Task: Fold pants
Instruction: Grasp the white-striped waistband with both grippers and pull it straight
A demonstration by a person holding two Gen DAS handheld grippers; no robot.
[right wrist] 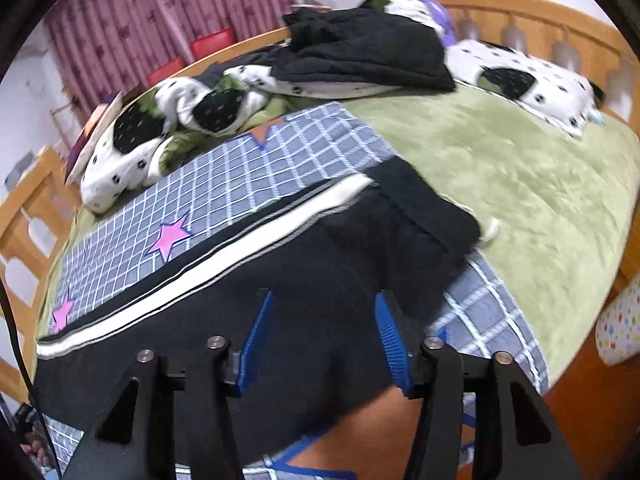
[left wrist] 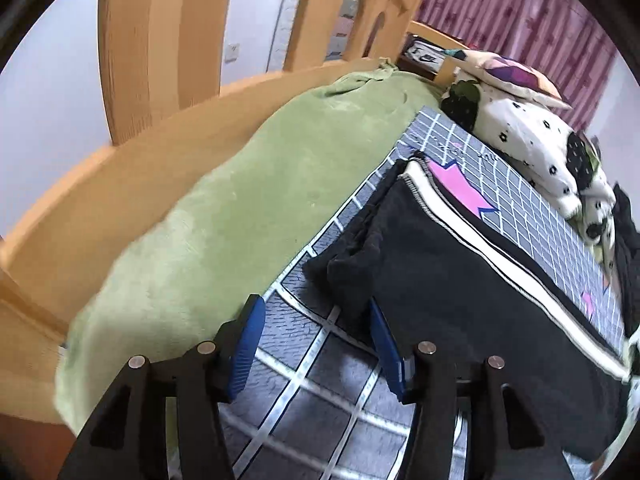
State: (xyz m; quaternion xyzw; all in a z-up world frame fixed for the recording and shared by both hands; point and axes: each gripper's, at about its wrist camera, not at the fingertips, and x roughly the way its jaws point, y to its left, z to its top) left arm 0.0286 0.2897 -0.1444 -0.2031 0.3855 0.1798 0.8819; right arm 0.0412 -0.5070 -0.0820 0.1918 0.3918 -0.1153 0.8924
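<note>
Your pants [left wrist: 460, 280] lie flat on the grid-patterned blanket [left wrist: 520, 184] near the foot-side edge of the bed [left wrist: 132, 184]. They look folded lengthwise already, leg on leg, with the white side stripe running along the far edge and the cuffs stacked toward the footboard. What seems left is folding them across their length into a compact stack, and perhaps moving them to the dark pile at the far side of the bed. Your left claw [left wrist: 318, 346] stands half open and empty, just off the pants' end, its right pad beside the cloth edge. Your right claw [right wrist: 326, 342] is likewise half open, hovering over the black fabric near the bed's near edge, gripping nothing as far as you can see.
</note>
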